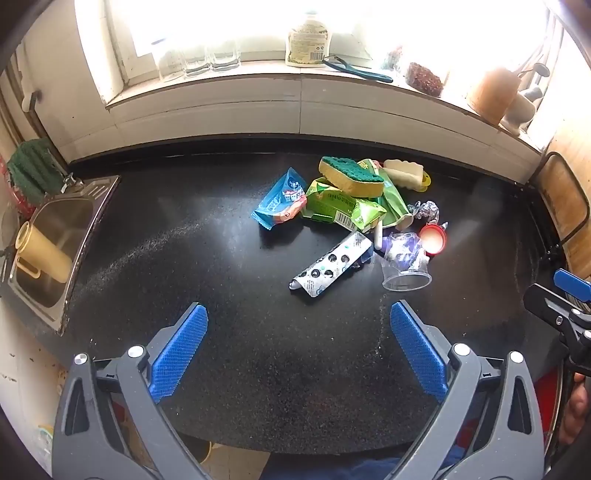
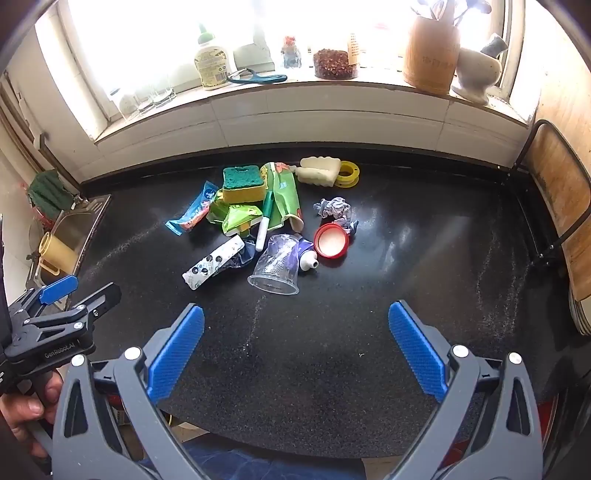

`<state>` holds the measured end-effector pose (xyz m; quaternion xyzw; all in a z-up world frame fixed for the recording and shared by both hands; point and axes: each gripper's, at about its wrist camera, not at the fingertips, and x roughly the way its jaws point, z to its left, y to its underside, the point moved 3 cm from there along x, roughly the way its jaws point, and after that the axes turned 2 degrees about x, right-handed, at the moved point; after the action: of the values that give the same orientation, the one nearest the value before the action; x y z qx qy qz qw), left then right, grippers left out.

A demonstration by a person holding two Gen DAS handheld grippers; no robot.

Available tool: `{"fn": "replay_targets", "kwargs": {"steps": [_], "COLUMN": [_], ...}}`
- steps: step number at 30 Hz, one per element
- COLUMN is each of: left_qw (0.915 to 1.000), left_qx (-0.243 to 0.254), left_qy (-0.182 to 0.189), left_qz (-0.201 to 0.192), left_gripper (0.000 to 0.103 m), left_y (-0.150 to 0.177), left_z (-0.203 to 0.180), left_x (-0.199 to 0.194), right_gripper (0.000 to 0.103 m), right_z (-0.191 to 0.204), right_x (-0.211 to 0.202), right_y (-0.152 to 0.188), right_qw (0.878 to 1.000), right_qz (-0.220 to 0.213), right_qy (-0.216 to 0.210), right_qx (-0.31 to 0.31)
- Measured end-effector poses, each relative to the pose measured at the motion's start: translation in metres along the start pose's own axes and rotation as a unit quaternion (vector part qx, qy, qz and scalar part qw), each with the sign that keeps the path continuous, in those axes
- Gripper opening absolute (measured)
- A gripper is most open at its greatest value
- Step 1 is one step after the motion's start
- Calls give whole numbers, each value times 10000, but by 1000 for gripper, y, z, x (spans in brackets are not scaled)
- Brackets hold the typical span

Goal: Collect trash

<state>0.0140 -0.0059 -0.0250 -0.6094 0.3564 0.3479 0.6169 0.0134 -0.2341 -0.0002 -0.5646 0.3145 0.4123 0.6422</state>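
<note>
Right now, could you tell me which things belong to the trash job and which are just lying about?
Trash: blue wrapper, green packets, blister pack, plastic cup, crumpled foil, red lid.

Lying about: sponge, soap bottle, glasses, mortar.

Window (image 2: 258,22) glare washes out the sill's glasses (image 1: 199,62). The sponge (image 1: 351,175) hides part of the green packaging (image 1: 332,203). The sink (image 1: 55,236) is cut off at the frame's left edge.

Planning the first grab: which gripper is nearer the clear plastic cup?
Right. The cup lies just ahead and left of the open right gripper; from the open left gripper it sits farther off to the right.
</note>
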Motion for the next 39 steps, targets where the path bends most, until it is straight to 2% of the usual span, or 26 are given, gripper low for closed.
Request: {"fn": "replay_targets", "kwargs": {"steps": [39], "left_qw": [9999], "left_qx": [-71], "left_qy": [96], "left_qz": [47], "left_gripper": [96], "left_y": [-3], "left_z": [2], "left_x": [5], "right_gripper": [97], "right_z": [4], "right_x": [2], "right_y": [-8], "right_qw": [10000], "right_qz": [45], "right_qy": [-24], "right_qx": [-49]}}
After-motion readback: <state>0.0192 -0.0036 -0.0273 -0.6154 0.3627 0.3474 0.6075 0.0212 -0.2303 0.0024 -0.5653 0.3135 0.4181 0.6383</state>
